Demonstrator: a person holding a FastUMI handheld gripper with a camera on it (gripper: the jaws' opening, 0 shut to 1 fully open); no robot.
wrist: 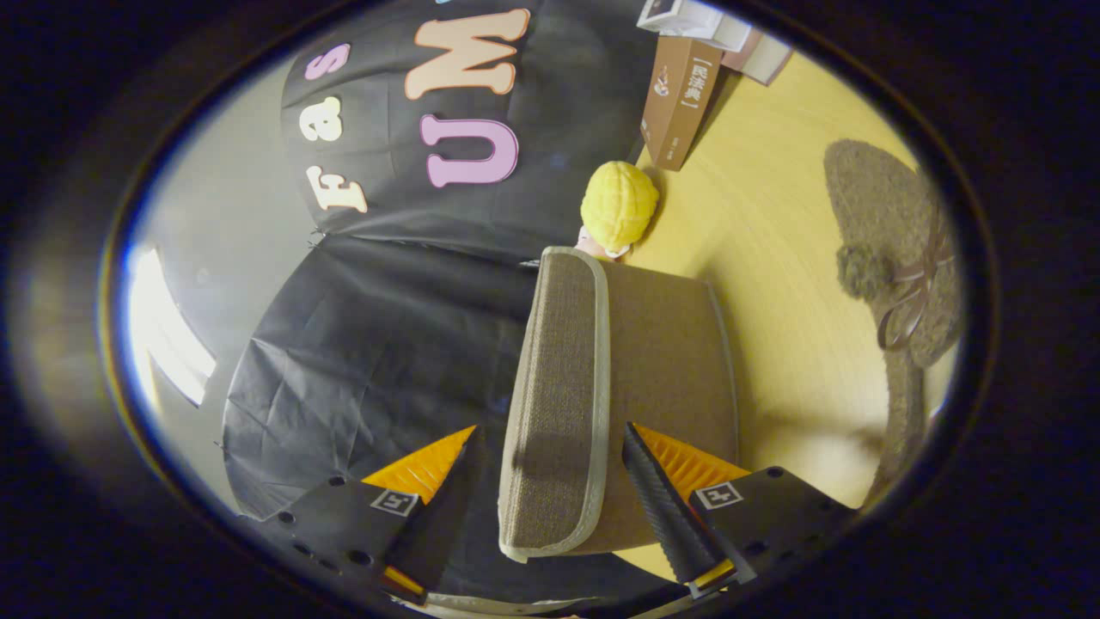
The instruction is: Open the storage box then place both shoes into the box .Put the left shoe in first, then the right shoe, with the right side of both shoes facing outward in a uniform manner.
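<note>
The tool (550, 507) stands wide open around the storage box (619, 387) lid edge, neither finger visibly pressing, so the opening step seems in hand; next, close and lift, while a shoe (902, 258) waits across the bench (773, 258).

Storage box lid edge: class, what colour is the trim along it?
Pale grey trim on the brown woven storage box, clearest in the gripper view, between the open gripper fingers.
</note>
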